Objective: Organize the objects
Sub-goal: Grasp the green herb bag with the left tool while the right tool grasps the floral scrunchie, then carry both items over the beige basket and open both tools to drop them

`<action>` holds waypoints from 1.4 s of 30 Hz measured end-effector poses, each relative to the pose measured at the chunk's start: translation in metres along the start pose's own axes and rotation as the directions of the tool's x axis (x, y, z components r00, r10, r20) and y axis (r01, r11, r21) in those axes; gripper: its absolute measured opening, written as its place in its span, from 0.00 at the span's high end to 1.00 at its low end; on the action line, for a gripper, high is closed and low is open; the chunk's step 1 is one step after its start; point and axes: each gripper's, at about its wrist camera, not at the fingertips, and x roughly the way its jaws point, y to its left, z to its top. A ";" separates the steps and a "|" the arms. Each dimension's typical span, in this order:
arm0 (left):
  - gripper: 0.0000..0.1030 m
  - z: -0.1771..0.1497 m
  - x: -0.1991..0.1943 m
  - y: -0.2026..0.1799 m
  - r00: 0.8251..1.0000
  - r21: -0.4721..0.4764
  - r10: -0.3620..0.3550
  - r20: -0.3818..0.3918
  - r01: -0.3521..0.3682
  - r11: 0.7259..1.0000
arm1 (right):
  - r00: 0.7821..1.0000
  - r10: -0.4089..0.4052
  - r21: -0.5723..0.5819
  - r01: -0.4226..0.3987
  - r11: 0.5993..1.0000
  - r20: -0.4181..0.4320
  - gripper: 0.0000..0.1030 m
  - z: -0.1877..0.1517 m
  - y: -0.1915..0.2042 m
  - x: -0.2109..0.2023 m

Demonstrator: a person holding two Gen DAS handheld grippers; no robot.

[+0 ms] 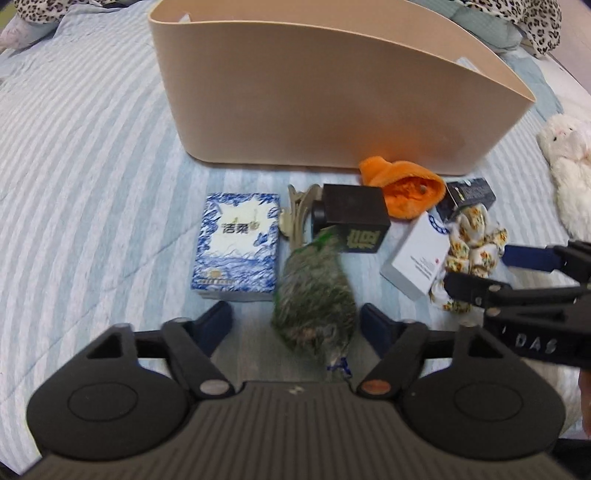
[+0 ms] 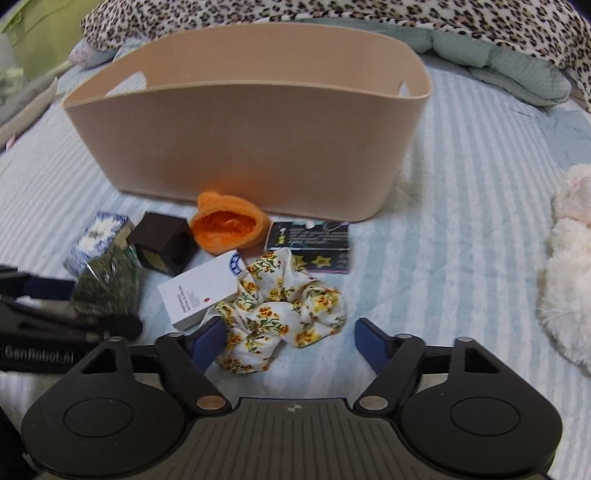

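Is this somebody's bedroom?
Probably, yes. Everything sits on a striped quilt like a bed's, with a leopard-print blanket bunched behind and a fluffy white plush toy lying beside the beige bin.

Place: a bedroom at home; I am working on a bed.
Underfoot: a quilted bedspread (image 2: 461,184) with pale blue and white stripes.
At 12 o'clock: a leopard-print blanket (image 2: 332,14) bunched over a green pillow (image 2: 498,55).
At 3 o'clock: a white plush toy (image 2: 569,280) lying on the covers.
At 12 o'clock, nearer: a beige storage bin (image 2: 251,147) with household odds and ends before it.
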 end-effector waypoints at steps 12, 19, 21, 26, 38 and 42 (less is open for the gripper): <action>0.83 -0.007 -0.018 0.005 1.000 -0.034 -0.006 0.016 0.006 0.999 | 0.997 0.059 0.038 -0.061 0.997 0.057 0.95 -0.003 -0.009 -0.016; 0.84 -0.012 -0.057 0.010 0.997 -0.047 -0.017 0.073 0.021 0.999 | 0.991 0.045 0.070 -0.054 0.996 0.129 0.96 -0.005 -0.017 -0.044; 0.84 -0.007 -0.063 0.014 0.996 -0.049 -0.015 0.082 0.019 0.999 | 0.987 0.044 0.081 -0.057 0.995 0.154 0.96 -0.004 -0.019 -0.056; 0.84 0.006 -0.097 0.013 0.975 -0.020 0.067 0.213 -0.065 0.998 | 0.963 0.030 0.100 -0.059 0.993 0.267 0.96 0.006 -0.021 -0.092; 0.84 0.071 -0.135 -0.003 0.878 -0.047 0.088 0.470 -0.075 0.996 | 0.885 0.004 0.161 -0.089 0.983 0.465 0.96 0.058 -0.028 -0.121; 0.84 0.094 -0.108 -0.010 0.874 -0.040 0.114 0.473 -0.107 0.993 | 0.877 -0.031 0.176 -0.061 0.982 0.480 0.96 0.073 -0.030 -0.103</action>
